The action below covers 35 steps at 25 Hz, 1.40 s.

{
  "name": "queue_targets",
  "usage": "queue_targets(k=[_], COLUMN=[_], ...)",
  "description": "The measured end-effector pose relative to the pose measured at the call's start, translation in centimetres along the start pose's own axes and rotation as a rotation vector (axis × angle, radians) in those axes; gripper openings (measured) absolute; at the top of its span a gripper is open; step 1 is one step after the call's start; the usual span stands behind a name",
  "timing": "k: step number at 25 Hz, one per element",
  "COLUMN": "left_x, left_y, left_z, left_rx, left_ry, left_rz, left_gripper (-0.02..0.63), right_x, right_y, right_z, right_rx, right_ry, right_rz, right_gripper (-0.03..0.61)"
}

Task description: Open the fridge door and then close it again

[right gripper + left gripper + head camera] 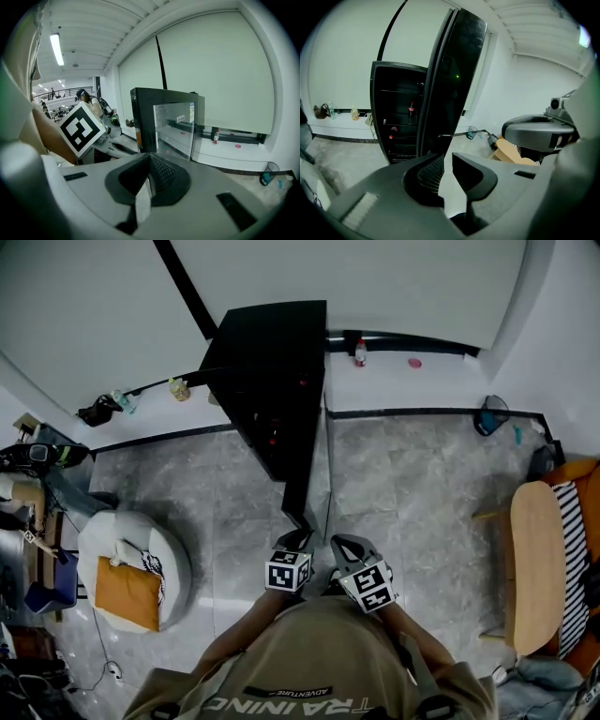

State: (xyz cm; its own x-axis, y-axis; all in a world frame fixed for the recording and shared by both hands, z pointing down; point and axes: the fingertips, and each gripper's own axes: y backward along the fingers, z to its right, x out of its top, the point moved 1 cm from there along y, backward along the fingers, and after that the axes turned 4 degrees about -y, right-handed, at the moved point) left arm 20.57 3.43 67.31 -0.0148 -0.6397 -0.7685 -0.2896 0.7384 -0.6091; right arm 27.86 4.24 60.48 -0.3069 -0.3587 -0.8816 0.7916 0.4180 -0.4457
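Left gripper (298, 540): lower centre of the head view, jaws a narrow slit apart, nothing between them, just below the door's free edge.
Right gripper (345, 546): just beside the left gripper, jaws closed together, empty.
Fridge door (298, 491): swung open, reaching down-frame toward the grippers.
Fridge (272, 338): black, upper centre, against the wall; a bottle (411, 108) on a shelf inside.

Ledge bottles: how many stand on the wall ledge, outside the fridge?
3. A red bottle right of the fridge; a yellowish bottle and a clear bottle left of it, near a black bag. The fridge may hide others.
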Motion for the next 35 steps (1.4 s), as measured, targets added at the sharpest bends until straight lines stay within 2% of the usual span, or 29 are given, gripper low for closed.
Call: queue_targets(k=[3, 6, 10, 15, 28, 35], left_x=[0.1, 0.2, -0.3, -0.5, 0.1, 1.0], left_y=[-0.2, -0.1, 0.6, 1.9, 4.7, 5.4], left_z=[0.7, 1.0, 0.9, 0.3, -1.7, -3.0], left_rx=[-0.013, -0.026, -0.042, -0.045, 0.029, 0.061], left_ry=[0.004, 0.012, 0.026, 0.013, 0.040, 0.051], left_rz=[0.009, 0.009, 0.009, 0.082, 0.130, 0.160], left_gripper=[0.047, 0.009, 0.002, 0.002, 0.002, 0.002], right_x=[-0.1, -0.3, -1.0, -1.7, 1.8, 2.1], right_y=[0.1, 0.1, -0.2, -0.6, -4.1, -5.1], right_z=[0.4, 0.8, 1.1, 1.3, 1.1, 0.9], right_rx=[0.006, 0.011, 0.018, 0.033, 0.088, 0.123], right_ry=[-0.001, -0.013, -0.040, -0.042, -0.048, -0.039], right_rz=[0.004, 0.003, -0.006, -0.005, 0.060, 0.048], right_gripper=[-0.005, -0.005, -0.005, -0.005, -0.005, -0.005])
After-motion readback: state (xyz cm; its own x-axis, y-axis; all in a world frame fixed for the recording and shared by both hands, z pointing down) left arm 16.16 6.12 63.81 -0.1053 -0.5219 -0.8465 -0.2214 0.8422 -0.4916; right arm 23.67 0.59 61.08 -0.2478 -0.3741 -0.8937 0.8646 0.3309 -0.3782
